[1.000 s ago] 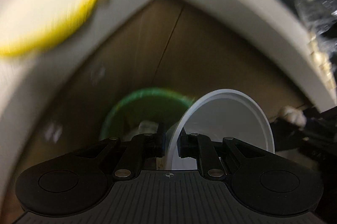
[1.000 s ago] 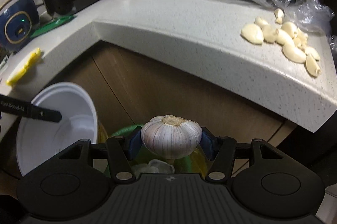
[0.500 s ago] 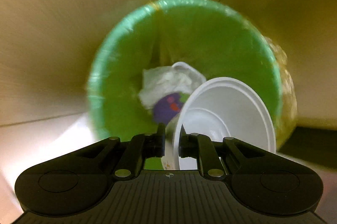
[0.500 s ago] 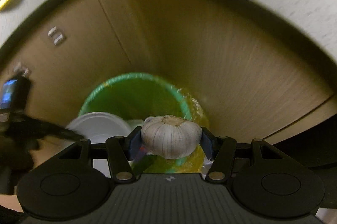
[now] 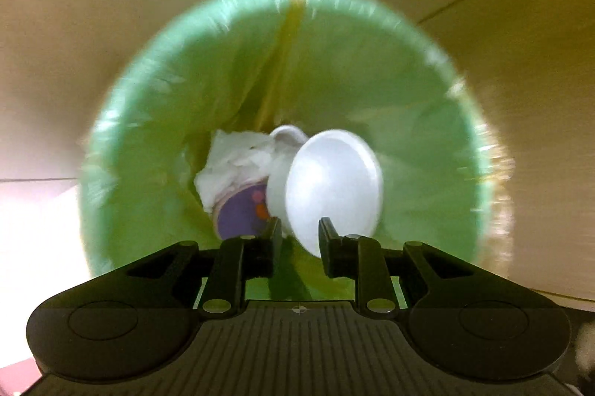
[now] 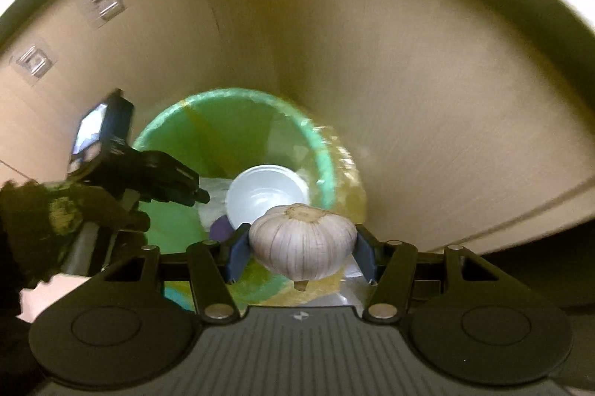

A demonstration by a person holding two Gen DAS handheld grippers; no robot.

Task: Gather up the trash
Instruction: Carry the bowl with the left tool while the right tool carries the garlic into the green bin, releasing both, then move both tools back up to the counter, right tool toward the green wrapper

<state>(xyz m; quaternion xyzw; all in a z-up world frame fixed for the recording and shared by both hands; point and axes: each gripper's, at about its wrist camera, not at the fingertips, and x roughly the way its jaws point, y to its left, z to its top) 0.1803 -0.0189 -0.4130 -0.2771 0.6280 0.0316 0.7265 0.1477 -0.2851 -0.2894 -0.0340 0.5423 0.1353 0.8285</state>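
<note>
Left gripper (image 5: 297, 234) over green-lined bin (image 5: 148, 135), jaws just opened, white foam bowl (image 5: 334, 195) loose, dropping among trash inside. Right gripper (image 6: 299, 254) clamps garlic bulb (image 6: 302, 239) across widest sides above bin's near rim. Bulb likely light, firm, papery skin slippery.

Dim, yellowish light is filling both views; motion blur is smearing the green bin (image 5: 427, 120) rim, fisheye distortion is bending the cabinet (image 6: 409, 61) edges, and pale glare is washing out the floor (image 5: 33, 217) at left
</note>
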